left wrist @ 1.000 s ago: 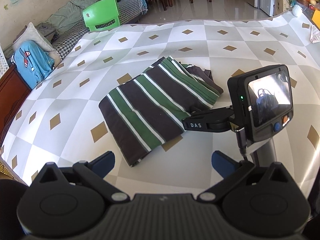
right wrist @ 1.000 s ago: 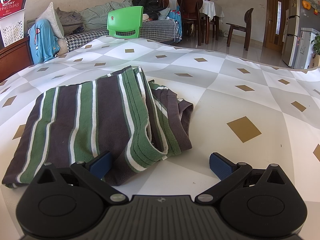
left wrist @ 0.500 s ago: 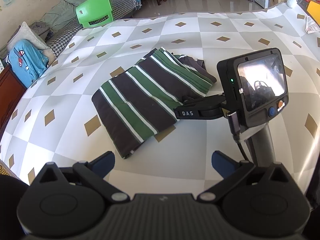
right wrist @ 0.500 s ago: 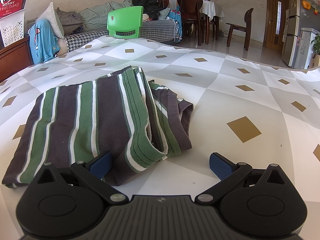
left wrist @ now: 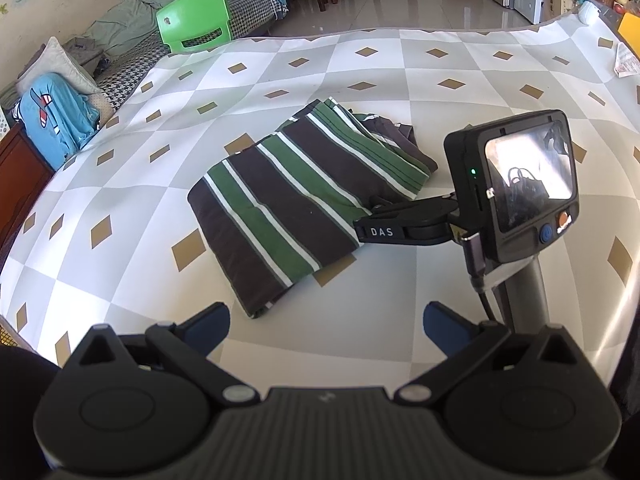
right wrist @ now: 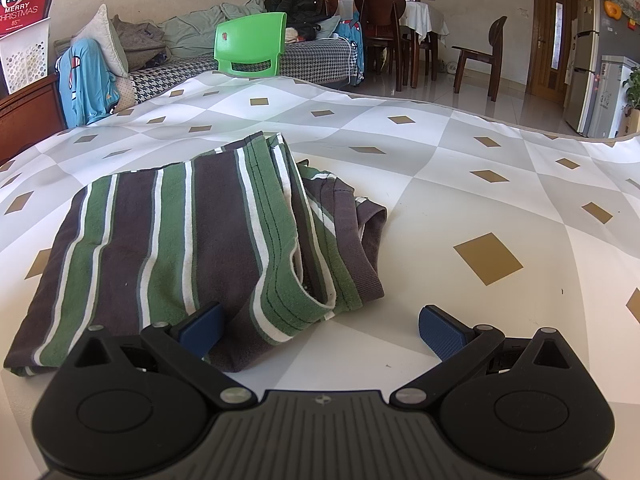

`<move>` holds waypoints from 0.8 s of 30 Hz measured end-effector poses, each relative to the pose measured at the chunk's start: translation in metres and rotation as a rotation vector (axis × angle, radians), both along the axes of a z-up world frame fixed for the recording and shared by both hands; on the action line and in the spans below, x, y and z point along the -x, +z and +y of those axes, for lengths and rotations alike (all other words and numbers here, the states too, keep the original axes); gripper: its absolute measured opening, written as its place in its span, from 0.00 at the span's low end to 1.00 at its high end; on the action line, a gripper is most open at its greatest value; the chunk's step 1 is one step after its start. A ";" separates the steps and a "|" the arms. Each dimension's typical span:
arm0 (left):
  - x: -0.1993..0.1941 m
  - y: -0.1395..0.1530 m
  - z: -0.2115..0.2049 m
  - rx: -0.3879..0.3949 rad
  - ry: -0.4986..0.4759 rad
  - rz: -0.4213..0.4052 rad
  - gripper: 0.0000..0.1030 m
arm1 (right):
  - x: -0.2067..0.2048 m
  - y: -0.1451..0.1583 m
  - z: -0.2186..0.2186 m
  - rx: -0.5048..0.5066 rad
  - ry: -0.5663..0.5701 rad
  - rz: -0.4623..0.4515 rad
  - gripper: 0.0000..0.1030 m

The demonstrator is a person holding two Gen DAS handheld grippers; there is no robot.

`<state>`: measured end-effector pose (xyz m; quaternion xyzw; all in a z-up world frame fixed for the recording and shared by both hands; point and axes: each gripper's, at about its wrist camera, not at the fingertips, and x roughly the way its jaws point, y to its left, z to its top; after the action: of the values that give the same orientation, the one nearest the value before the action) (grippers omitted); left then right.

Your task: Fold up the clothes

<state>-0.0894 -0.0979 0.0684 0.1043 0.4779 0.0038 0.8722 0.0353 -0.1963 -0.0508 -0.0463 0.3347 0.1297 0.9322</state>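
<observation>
Striped shirt (right wrist: 192, 240) lies folded, underlayers hidden; left tool (left wrist: 326, 326) and right tool (right wrist: 320, 326) gape empty.

Bare tablecloth (left wrist: 460, 92) surrounds the folded shirt (left wrist: 304, 200); right gripper (left wrist: 404, 222) beside it.

Left wrist view: right gripper (left wrist: 386, 216) mostly hidden behind its own display unit (left wrist: 516, 184); fingertips not visible, lost against the striped garment (left wrist: 304, 196). Display image too blurred/small to read. Far right on table (left wrist: 440, 80): paper (left wrist: 626, 66) cut by frame edge, print illegible.
Right wrist view: left finger (right wrist: 200, 328) of right gripper (right wrist: 320, 326) covers part of garment's near edge; garment's inner folded layers hidden under top layer. Red sign (right wrist: 24, 4), far left, cut off by frame.
</observation>
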 end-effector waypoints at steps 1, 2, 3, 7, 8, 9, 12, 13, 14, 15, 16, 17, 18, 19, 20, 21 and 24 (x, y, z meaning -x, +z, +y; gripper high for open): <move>0.000 0.000 0.001 0.001 0.002 0.000 1.00 | 0.000 0.000 0.000 0.000 0.000 0.000 1.00; 0.000 0.000 0.002 0.001 0.006 -0.001 1.00 | 0.000 0.000 0.000 0.000 0.000 0.000 1.00; -0.001 0.000 0.004 0.002 0.009 -0.001 1.00 | 0.000 0.000 0.000 0.000 0.000 0.000 1.00; -0.002 -0.003 0.009 -0.001 0.024 0.001 1.00 | 0.000 0.000 0.000 0.000 0.000 0.000 1.00; -0.003 -0.004 0.009 -0.003 0.026 0.002 1.00 | 0.000 0.000 0.000 0.000 0.000 0.000 1.00; -0.003 -0.005 0.010 -0.006 0.028 0.003 1.00 | 0.000 0.000 0.000 0.000 0.000 0.000 1.00; -0.007 -0.009 0.012 -0.016 0.032 0.007 1.00 | 0.000 0.000 0.000 0.000 0.000 0.000 1.00; -0.008 -0.009 0.013 -0.015 0.037 0.007 1.00 | 0.000 0.000 0.000 0.000 0.000 0.000 1.00; -0.010 -0.010 0.015 -0.015 0.041 0.008 1.00 | 0.000 0.000 0.000 0.000 0.000 0.000 1.00; -0.011 -0.010 0.016 -0.015 0.046 0.009 1.00 | 0.000 0.000 0.000 0.000 0.000 0.000 1.00; -0.013 -0.011 0.017 -0.013 0.051 0.010 1.00 | 0.000 0.000 0.000 0.000 0.000 0.000 1.00; -0.015 -0.011 0.018 -0.009 0.056 0.012 1.00 | 0.000 0.000 0.000 0.000 0.000 0.000 1.00; -0.017 -0.012 0.020 -0.005 0.062 0.014 1.00 | 0.000 0.000 0.000 0.000 0.000 0.000 1.00; -0.019 -0.012 0.021 -0.001 0.066 0.016 1.00 | 0.000 0.000 0.000 0.000 0.000 0.000 1.00; -0.020 -0.013 0.021 0.001 0.068 0.019 1.00 | 0.000 0.000 0.000 0.000 0.000 0.000 1.00; -0.021 -0.014 0.021 0.003 0.070 0.022 1.00 | 0.000 0.000 0.000 0.000 0.000 0.000 1.00; -0.024 -0.018 0.023 0.011 0.074 0.036 1.00 | 0.000 0.000 0.000 0.000 0.000 0.000 1.00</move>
<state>-0.0657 -0.0752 0.0503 0.0816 0.4969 0.0316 0.8634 0.0353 -0.1963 -0.0508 -0.0463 0.3347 0.1297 0.9322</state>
